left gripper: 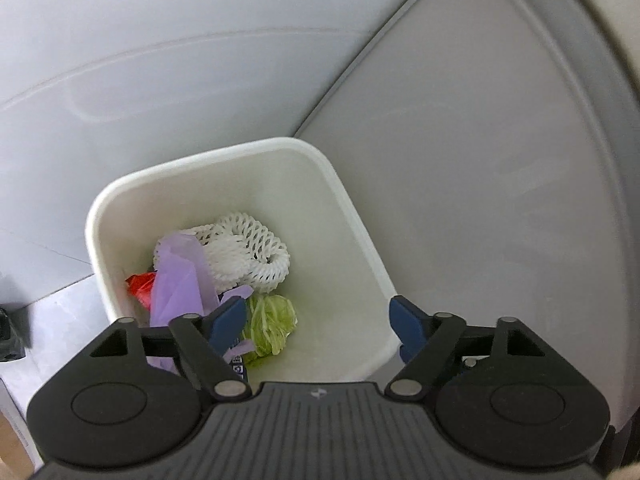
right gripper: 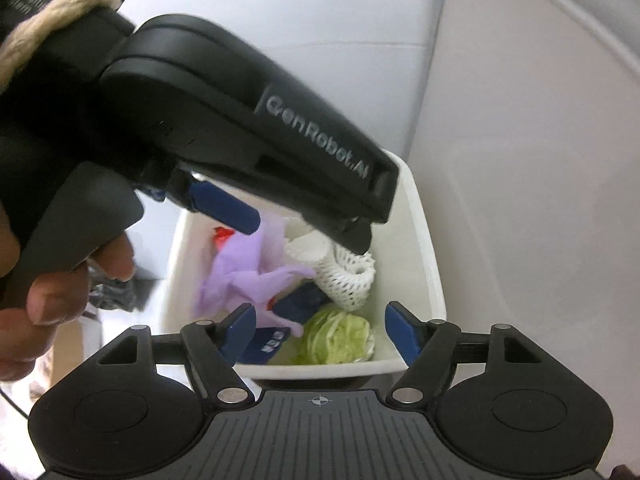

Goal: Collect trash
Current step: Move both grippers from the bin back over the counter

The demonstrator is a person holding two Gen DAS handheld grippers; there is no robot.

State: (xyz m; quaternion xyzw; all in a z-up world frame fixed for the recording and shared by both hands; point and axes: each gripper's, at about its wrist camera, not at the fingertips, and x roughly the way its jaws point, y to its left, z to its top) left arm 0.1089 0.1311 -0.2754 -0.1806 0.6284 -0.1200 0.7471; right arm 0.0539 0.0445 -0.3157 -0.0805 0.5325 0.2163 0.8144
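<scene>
A white trash bin stands on the floor below both grippers. Inside lie a white foam fruit net, a crumpled purple bag, a red scrap, a green crumpled wrapper and a dark blue packet. My left gripper hangs open above the bin, nothing between its blue fingertips. My right gripper is open over the bin too, empty. In the right wrist view the left gripper's black body crosses above the bin, held by a hand.
A pale grey cabinet panel rises right beside the bin, and a white wall lies behind it. A dark object sits on the grey floor to the left. A fur-trimmed dark sleeve shows at the top left.
</scene>
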